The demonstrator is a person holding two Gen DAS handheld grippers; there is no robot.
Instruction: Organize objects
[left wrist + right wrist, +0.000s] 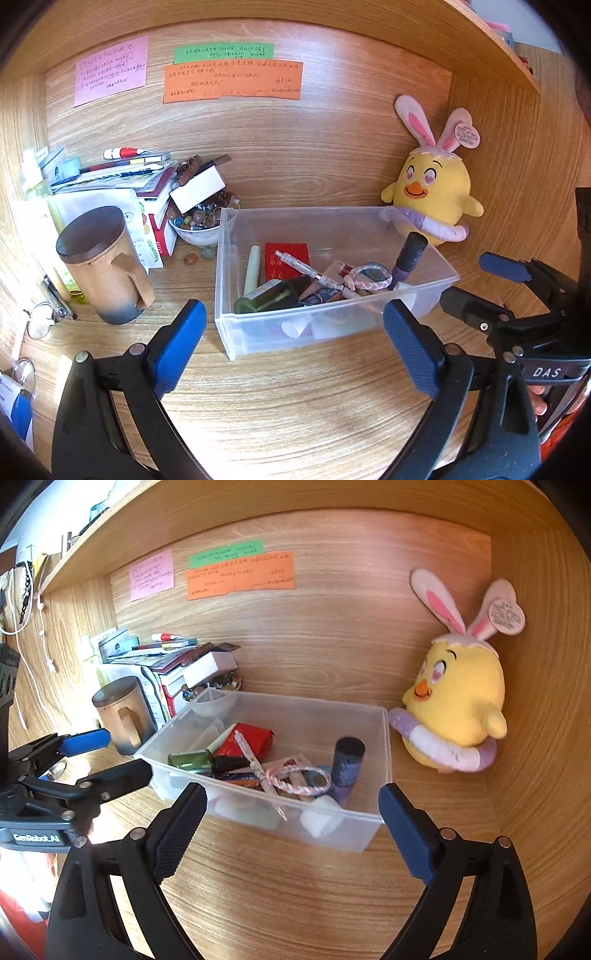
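Both claws are hanging spread and empty over the wooden desk [295, 398], just short of the clear plastic bin [295, 328]. The left gripper [293, 343] is showing its two blue pads wide apart, with the bin's near wall sitting straight ahead between them; the right gripper [291, 825] is likewise gaping, its fingers framing the bin's near right corner, and neither is touching anything.

Inside the bin, ahead of both claws, small items are lying jumbled: a patterned pen [308, 267] across a red packet [286, 260], a green glass bottle [269, 297] on its side toward the left claw's left finger, a pink braided bracelet [369, 278], and a dark purple tube [347, 766] leaning upright in the corner nearest the right claw's right finger.

Beyond the bin to the right, a yellow chick plush [458, 709] is sitting against the back panel, touching or nearly touching the bin's far corner. Off to the left claw's left, a brown lidded mug [103, 262] is standing well apart from the bin, and behind it a bowl of beads [199, 225] is resting beside the bin's far left corner, a few loose beads lying on the desk nearby.

By my reading, the bin already holds most of the clutter, so the sorting looks well along, with no grasp in hand. The next move probably calls for choosing a stray item or the bin itself, then closing squarely on it
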